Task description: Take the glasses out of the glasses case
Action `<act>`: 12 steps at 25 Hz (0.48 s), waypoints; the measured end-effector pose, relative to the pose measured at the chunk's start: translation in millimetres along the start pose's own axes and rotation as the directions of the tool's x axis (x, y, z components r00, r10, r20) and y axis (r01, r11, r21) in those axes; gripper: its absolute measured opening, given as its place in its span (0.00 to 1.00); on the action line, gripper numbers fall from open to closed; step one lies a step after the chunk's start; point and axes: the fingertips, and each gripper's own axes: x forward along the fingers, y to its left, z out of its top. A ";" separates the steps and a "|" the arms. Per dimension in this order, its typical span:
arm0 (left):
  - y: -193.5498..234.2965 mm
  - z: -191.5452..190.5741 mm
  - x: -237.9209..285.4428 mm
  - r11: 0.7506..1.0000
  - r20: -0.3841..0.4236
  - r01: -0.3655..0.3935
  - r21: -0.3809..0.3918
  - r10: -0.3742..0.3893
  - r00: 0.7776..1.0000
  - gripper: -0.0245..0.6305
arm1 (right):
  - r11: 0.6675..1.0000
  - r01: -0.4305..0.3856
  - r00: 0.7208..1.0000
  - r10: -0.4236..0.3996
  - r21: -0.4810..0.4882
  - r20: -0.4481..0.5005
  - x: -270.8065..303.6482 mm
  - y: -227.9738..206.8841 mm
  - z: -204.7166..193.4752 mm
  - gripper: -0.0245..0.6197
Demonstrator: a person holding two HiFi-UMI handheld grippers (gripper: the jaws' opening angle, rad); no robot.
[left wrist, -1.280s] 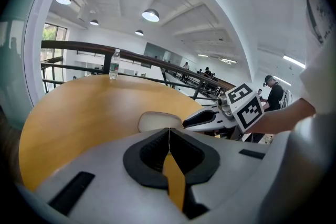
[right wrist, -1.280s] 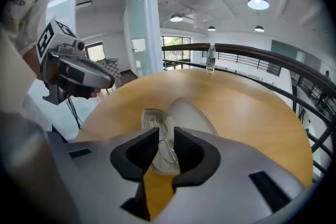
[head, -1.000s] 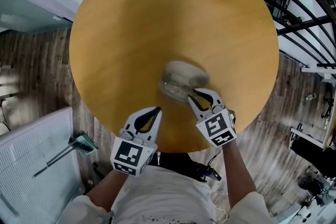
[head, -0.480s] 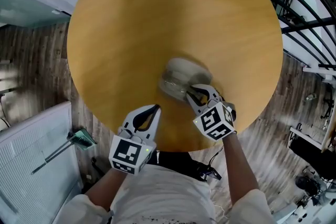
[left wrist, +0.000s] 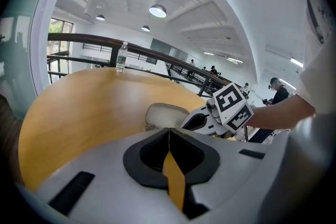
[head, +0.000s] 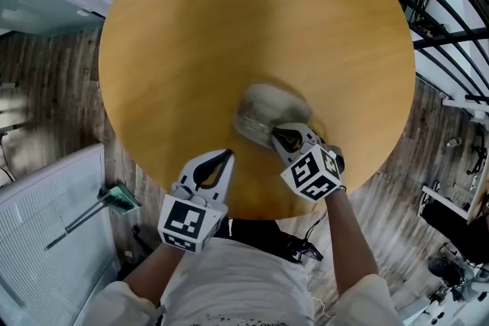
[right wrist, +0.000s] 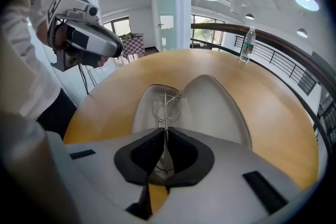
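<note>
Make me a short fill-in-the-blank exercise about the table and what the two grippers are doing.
1. The glasses case lies ___ on the table, lid folded back.
2. The right gripper is shut on the thin wire of the ___.
3. The left gripper is shut and holds ___.

Missing words: open; glasses; nothing.

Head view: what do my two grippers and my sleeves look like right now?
The left gripper and right gripper are alike: light grey moulded shells with black-lined fingers, each carrying a white cube printed with black square markers. The sleeves are white and leave the forearms bare.
</note>
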 end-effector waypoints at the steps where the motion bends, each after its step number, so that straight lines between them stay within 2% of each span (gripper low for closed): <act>1: 0.8 -0.1 0.0 1.000 0.000 -0.001 -0.001 0.001 1.000 0.07 | 1.000 -0.005 1.000 0.005 -0.001 0.000 1.0 0.5 0.4 0.10; 12: 4.8 -8.5 -3.5 1.000 -0.010 -0.010 -0.012 0.010 1.000 0.07 | 1.000 -0.015 0.999 0.015 -0.008 0.039 -1.6 5.4 8.5 0.09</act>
